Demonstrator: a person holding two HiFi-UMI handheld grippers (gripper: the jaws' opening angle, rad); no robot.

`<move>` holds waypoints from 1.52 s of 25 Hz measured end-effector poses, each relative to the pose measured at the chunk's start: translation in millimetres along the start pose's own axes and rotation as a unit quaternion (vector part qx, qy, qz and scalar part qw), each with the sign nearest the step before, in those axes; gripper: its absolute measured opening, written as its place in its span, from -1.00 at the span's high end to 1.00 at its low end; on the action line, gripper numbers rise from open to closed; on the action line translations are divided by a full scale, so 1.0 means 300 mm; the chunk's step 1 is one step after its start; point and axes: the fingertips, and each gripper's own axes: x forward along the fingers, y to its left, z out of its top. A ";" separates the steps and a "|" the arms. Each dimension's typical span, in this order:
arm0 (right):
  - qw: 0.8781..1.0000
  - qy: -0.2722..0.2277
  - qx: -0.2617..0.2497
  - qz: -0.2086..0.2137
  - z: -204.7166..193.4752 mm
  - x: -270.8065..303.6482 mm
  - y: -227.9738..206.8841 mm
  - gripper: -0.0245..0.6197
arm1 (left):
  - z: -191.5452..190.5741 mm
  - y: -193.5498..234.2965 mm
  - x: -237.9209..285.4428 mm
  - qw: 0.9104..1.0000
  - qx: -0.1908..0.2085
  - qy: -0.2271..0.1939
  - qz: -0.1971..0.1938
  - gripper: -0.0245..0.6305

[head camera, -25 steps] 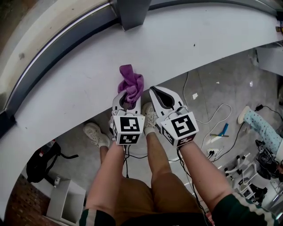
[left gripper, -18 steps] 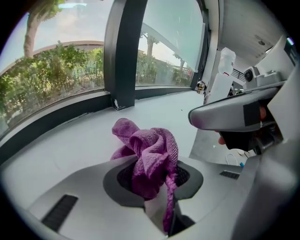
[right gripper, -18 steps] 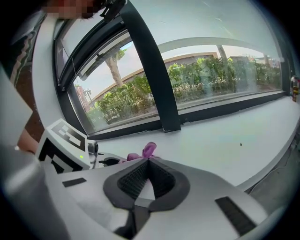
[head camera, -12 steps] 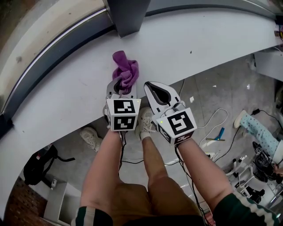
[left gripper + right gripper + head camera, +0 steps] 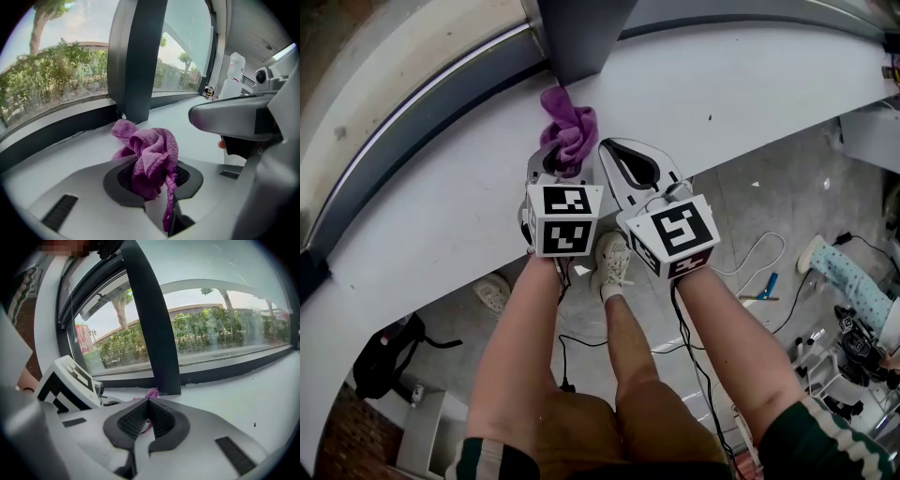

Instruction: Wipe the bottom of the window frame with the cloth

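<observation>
Head view: left gripper (image 5: 562, 167), jaws clamped on the bunched cloth (image 5: 568, 131), points it at the sill's (image 5: 750, 84) far edge, just short of the frame's bottom rail (image 5: 422, 105); right gripper (image 5: 612, 150), jaws together and empty, lies alongside.

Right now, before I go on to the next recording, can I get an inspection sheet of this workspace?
Surface: white sill, with a few dark specks.
Job's things: purple cloth, bunched, near the foot of the upright post; the dark bottom frame runs behind it.
Clutter: on the floor below, a black bag and a blue-handled tool.
Grippers: left gripper, fingers shut on the cloth; right gripper, fingers shut with nothing in them, beside the left.
Cables: white cable looped on the floor; black cable hanging by the person's legs.
Surroundings: trees and a low building outside the glass.
</observation>
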 end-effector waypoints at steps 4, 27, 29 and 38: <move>1.000 -0.013 -0.001 -0.006 0.062 0.024 -0.008 0.88 | 0.041 0.041 0.032 1.000 0.006 -0.001 -0.003 0.60; 0.999 0.013 -0.025 -0.024 0.053 0.094 0.061 0.88 | 0.047 0.156 0.016 0.999 0.033 -0.003 -0.020 0.60; 0.999 0.013 -0.029 -0.025 0.060 0.099 0.068 0.88 | 0.031 0.176 0.002 0.999 0.031 -0.001 -0.017 0.60; 0.999 0.012 -0.037 -0.013 0.077 0.170 0.196 0.88 | -0.065 0.303 -0.104 1.000 0.013 0.006 -0.002 0.60</move>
